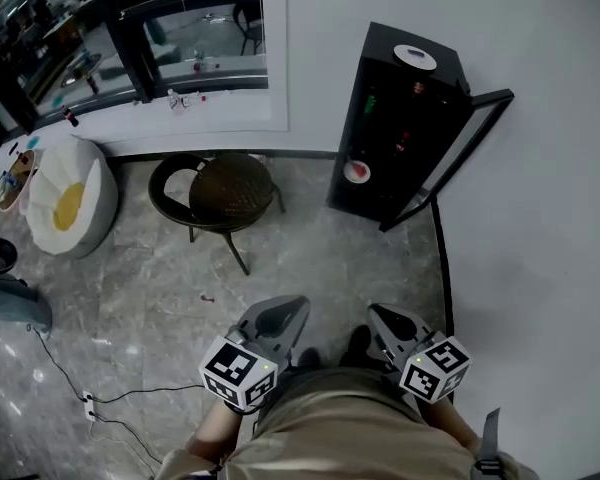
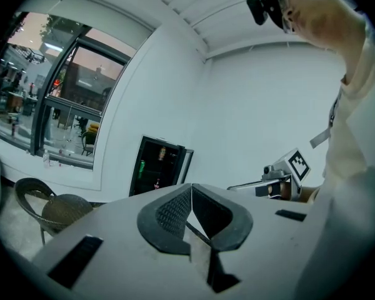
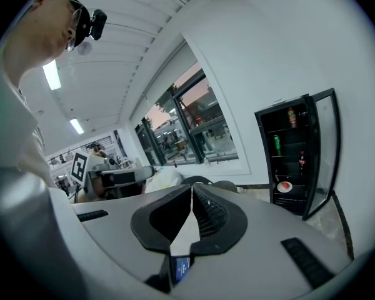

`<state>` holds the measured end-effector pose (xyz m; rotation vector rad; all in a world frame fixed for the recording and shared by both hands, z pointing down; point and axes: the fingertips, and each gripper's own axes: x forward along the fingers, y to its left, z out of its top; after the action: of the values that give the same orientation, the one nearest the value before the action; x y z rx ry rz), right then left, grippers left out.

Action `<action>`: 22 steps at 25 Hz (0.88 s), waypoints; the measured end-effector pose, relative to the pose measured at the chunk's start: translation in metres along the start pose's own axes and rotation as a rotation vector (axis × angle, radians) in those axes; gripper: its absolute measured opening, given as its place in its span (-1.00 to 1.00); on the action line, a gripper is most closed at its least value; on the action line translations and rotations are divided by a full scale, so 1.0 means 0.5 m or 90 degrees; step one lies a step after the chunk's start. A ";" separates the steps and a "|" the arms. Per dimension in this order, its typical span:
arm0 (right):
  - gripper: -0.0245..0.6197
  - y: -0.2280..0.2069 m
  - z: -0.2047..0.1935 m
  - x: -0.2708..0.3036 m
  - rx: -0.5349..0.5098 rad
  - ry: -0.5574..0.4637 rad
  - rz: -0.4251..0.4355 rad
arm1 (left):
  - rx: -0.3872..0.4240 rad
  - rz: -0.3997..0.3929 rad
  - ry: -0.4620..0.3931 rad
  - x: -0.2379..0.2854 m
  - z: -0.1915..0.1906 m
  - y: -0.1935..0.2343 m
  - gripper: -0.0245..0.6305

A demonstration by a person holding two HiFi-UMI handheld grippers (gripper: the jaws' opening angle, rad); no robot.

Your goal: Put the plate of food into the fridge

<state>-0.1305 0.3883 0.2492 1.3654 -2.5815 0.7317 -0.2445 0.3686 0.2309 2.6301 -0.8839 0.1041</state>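
1. The left gripper [image 1: 280, 318] and the right gripper [image 1: 385, 320] each had their jaws pressed together with nothing between them, low by the person's body
2. The plate [image 1: 356, 171] of food sat on a low shelf inside the fridge [image 1: 435, 93], whose door [image 1: 460, 148] stood open
3. Likely risk: the door left open, or shoved too hard by a closed gripper, jolting the plate and the bottles [image 3: 277, 144]
4. The open door jutted toward the wall; a chair [image 1: 225, 193] stood just left of the fridge, narrowing the approach
5. Bare floor lay between the person and the fridge; a cable [image 1: 88, 401] trailed at the left, a trip hazard only that way
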 end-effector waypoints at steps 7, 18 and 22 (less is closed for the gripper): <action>-0.85 -0.038 0.002 0.005 0.015 0.005 0.007 | -0.002 0.007 0.011 0.034 0.003 -0.001 -0.89; -0.85 -0.149 0.052 0.006 0.040 -0.013 0.007 | 0.030 0.011 0.034 0.158 0.044 -0.015 -0.89; -0.85 -0.196 0.075 0.004 0.046 -0.016 0.012 | 0.045 0.005 0.040 0.210 0.063 -0.029 -0.89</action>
<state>-0.0487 0.3228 0.2517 1.3799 -2.6153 0.8230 -0.1531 0.3079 0.2159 2.6725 -0.8841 0.2227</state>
